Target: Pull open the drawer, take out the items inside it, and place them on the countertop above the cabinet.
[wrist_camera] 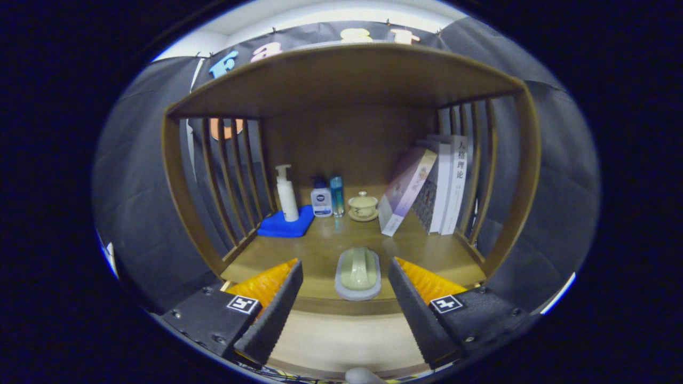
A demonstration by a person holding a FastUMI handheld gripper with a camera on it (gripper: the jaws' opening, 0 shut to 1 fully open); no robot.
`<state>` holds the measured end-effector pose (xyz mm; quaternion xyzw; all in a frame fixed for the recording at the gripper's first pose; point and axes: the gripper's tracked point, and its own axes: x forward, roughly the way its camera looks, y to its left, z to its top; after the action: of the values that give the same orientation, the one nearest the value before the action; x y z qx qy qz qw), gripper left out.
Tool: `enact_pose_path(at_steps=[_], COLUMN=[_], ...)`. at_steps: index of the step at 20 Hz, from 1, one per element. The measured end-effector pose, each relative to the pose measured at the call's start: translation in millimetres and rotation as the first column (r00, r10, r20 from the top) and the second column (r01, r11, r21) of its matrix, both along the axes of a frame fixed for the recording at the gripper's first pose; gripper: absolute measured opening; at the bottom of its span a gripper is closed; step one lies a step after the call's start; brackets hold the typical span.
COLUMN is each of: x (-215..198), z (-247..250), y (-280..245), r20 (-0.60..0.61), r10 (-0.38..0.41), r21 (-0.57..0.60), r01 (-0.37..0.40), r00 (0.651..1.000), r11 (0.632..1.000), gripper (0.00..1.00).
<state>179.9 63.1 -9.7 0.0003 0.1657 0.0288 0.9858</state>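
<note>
Pale green oblong item on a grey base [358, 273] sits on the table [320, 250] near its front edge, flat, just ahead of the tool [344, 298] and lined up with the gap between its fingers. Looks like a soap dish or small handled block, cannot tell which. Tool is wide, holding nothing; neither finger touches the item.

Below the table's front lip is a pale wood surface [341, 336], probably the drawer front or its open inside; cannot tell which from here. A small grey knob [363, 376] shows under the fingers, likely the drawer pull.

Step in hand, as I judge it: the placing part, item set down on the table and tool apart from it. Whether more items wait in the drawer is hidden. Next move likely calls for backing the tool off and tipping down to check the drawer, staying wide.

Further back on the table: white pump bottle [287, 194] standing on a blue cloth [285, 224], small white and blue bottle [321, 201], clear blue bottle [336, 194], lidded tea cup on saucer [363, 205]. To the right, books [432, 184], the nearest one tilted against the upright ones. Slatted wood sides [229, 170] and a wood top shelf [341, 74] frame it all.
</note>
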Motion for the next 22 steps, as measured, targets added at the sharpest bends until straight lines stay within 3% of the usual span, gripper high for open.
enact_pose_path(at_steps=[3,8,16,22], x=[-36.5,-90.9,-148.7,-162.9], z=[3.3,-12.1,-98.9,-166.1], y=[5.9,1.1,-19.5,-22.6], r20=[0.082,0.184,0.208,0.165], r10=[0.004,-0.001,-0.036,-0.06], r21=[0.056,0.046,0.024,-0.023], r01=[-0.009,-0.008,0.031,0.065], r00=[0.997,0.983,0.977,0.984], r11=[0.998,0.999,0.999,0.998], gripper=[1.0,1.0,1.0,1.0])
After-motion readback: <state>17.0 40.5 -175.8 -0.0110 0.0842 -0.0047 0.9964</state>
